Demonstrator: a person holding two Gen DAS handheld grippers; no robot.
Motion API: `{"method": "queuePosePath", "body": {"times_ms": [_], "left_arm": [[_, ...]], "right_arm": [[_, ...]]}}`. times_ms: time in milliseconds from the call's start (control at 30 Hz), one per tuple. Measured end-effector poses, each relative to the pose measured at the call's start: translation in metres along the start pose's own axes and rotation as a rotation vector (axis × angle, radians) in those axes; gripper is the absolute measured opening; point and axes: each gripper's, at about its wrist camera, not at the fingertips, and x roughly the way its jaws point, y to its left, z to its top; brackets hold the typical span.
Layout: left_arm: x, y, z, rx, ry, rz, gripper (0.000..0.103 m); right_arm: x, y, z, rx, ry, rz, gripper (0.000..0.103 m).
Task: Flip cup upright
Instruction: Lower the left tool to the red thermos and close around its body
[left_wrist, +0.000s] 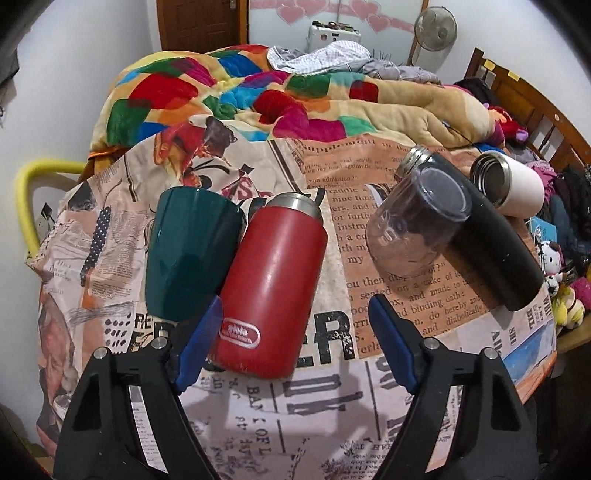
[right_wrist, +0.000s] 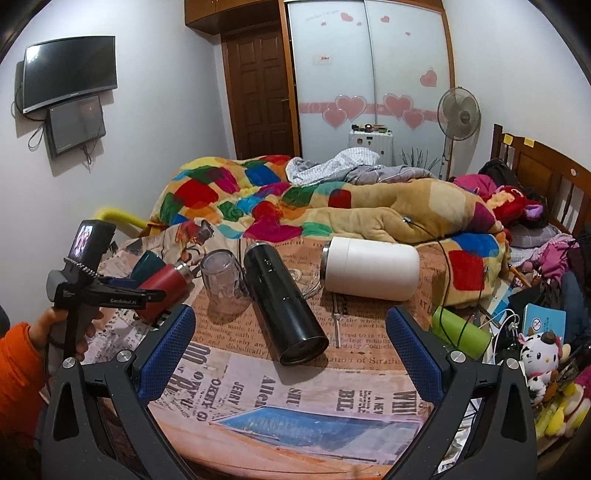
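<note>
Several cups rest on a newspaper-print table (left_wrist: 295, 406). A red flask (left_wrist: 271, 284) lies on its side, base toward me, between the tips of my open left gripper (left_wrist: 295, 314). A dark green cup (left_wrist: 188, 251) stands upside down beside it. A clear glass (left_wrist: 417, 225) stands upside down, a black flask (left_wrist: 491, 243) and a white cup (left_wrist: 511, 182) lie on their sides. My right gripper (right_wrist: 291, 321) is open and empty, just short of the black flask (right_wrist: 284, 302); the white cup (right_wrist: 369, 267) lies behind, the glass (right_wrist: 223, 282) to the left.
A bed with a colourful blanket (right_wrist: 295, 199) borders the table's far side. A green roll (right_wrist: 460, 330), cables and plush toys (right_wrist: 539, 354) crowd the right edge. The hand-held left gripper (right_wrist: 96, 291) shows at the left in the right wrist view.
</note>
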Motion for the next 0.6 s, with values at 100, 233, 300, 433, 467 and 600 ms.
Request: {"method": "queuePosePath", "body": {"times_ms": [100,233,300,433,467,600], "left_arm": [[0.009,0.001,0.007,0.0,0.024,-0.022,0.08],[0.022,-0.004,0.015,0.012,0.06,-0.05,0.08],[0.029,-0.01,0.016,0.035,0.067,-0.015,0.08],[0.044,-0.006,0.017,0.024,0.097,-0.012,0.08],[0.048,-0.005,0.017,0.013,0.108,-0.027,0.079],[0.059,-0.009,0.016,0.001,0.122,-0.036,0.069]], "right_arm": [[0.004,0.001,0.0,-0.002,0.007,0.003,0.103],[0.009,0.001,0.0,-0.005,0.017,0.004,0.103],[0.01,0.001,0.0,-0.005,0.018,0.005,0.103],[0.013,0.001,-0.001,-0.004,0.026,0.007,0.103],[0.014,0.001,-0.001,-0.004,0.028,0.006,0.103],[0.015,0.0,-0.003,-0.006,0.033,0.0,0.103]]}}
